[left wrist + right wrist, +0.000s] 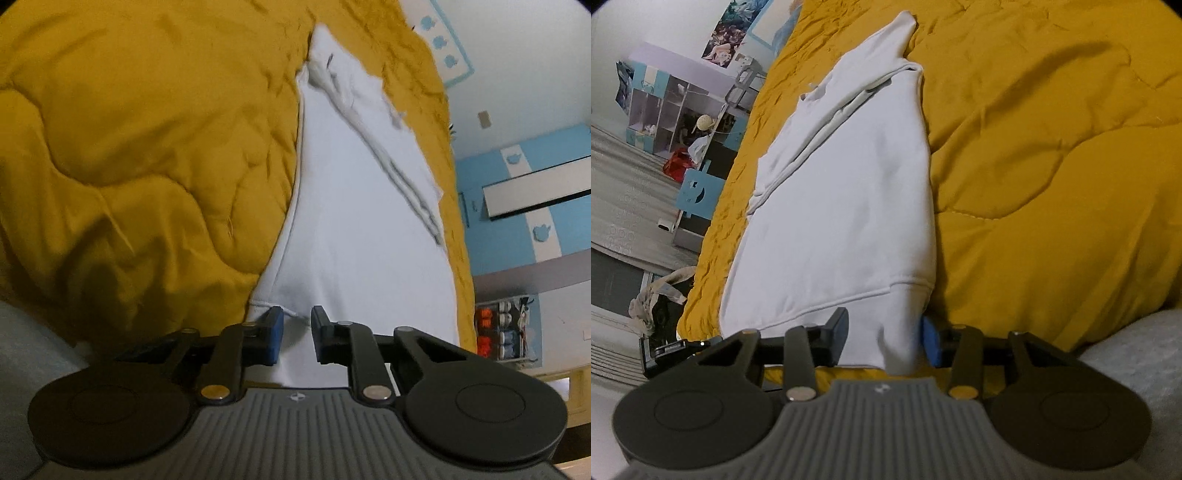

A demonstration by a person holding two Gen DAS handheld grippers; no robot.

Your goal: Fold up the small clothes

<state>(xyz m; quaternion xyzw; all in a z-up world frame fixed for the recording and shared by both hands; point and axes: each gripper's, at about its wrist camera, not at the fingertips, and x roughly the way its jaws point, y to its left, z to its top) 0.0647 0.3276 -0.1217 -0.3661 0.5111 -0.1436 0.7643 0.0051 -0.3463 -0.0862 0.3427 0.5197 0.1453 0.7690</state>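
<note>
A white hooded garment (347,206) lies stretched out on a yellow quilt (147,147), sleeves folded in along its far side. My left gripper (297,334) stands at its hem corner with the jaws a small gap apart and white cloth between them; a firm hold cannot be told. In the right wrist view the same garment (849,192) runs away from the camera. My right gripper (884,339) has its jaws around the bunched hem corner, cloth filling the gap.
The yellow quilt (1052,166) covers the bed. A grey cloth (1137,362) lies at the near edge. Shelves (665,110) and floor clutter are off the bed's left side; a blue-and-white wall (535,184) and a shoe rack (502,332) are off its right side.
</note>
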